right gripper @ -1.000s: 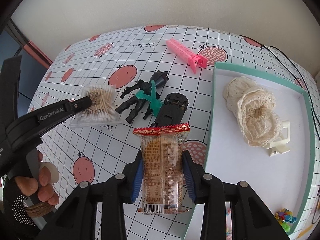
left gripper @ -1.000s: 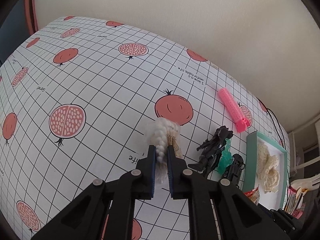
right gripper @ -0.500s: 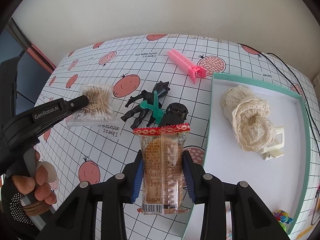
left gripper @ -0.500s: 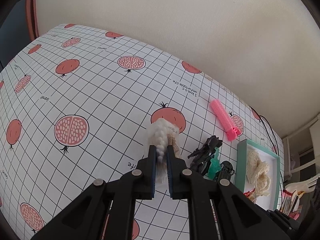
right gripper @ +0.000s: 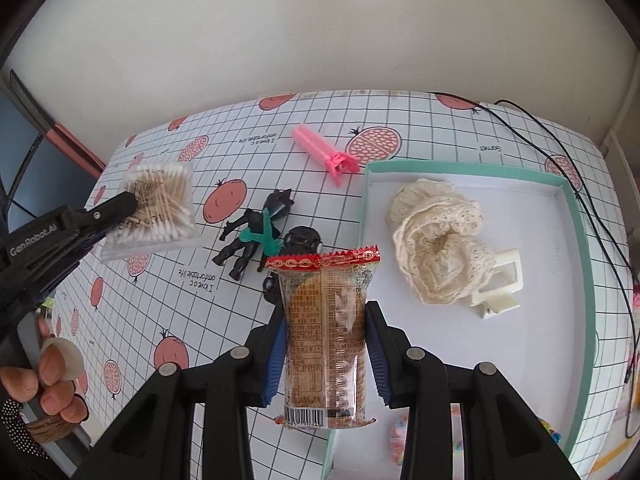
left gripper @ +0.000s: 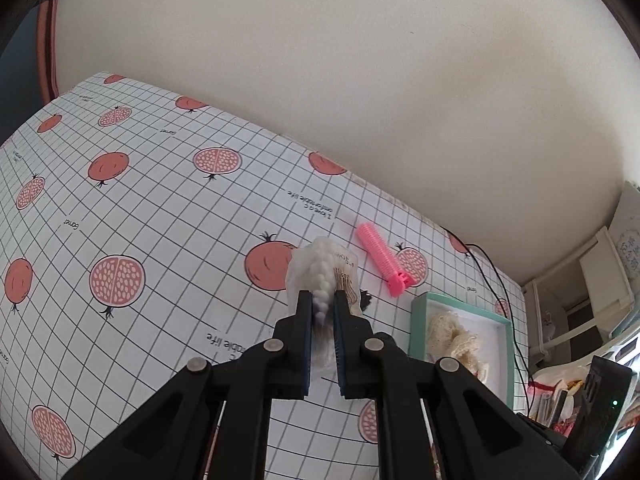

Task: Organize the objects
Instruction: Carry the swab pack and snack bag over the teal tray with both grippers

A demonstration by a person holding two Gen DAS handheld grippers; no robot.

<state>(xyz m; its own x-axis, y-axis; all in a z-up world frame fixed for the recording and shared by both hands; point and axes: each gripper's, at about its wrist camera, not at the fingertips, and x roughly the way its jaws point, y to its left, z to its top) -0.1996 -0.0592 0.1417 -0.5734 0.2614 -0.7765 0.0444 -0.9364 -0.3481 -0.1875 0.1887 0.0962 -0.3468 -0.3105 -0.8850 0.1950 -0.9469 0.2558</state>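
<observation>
Left gripper (left gripper: 322,312): one, jaws drawn narrow and clamped on the bag of cotton swabs (right gripper: 158,210), held up above the table at the far left of the right wrist view; a hand (right gripper: 44,384) grips its handle at the near left.
Right gripper (right gripper: 324,344): one, jaws pressed against both sides of the snack packet (right gripper: 326,336), which stands upright between them with its red crimped edge on top and a barcode at the bottom.
Cotton swabs: one clear bag, many wooden-stemmed swabs inside; too many to count.
Snack packet: one, held above the near left edge of the tray (right gripper: 578,248).
Tray: one, teal rim with white floor, on the right side of the table.
In the tray: one cream lace bundle (right gripper: 438,236) and one white hair clip (right gripper: 500,286) touching its right side; small coloured bits at the near edge are too small to tell.
Table (right gripper: 452,136): one cloth with a grid and pomegranate print.
On the cloth, left of the tray: one pink comb clip (right gripper: 320,150) at the far side, one black toy figure (right gripper: 254,228) with a green piece across it, and one black toy car (right gripper: 304,240) just beside it, partly hidden by the packet.
Cable (right gripper: 560,168): one black, running along the far right of the table.
</observation>
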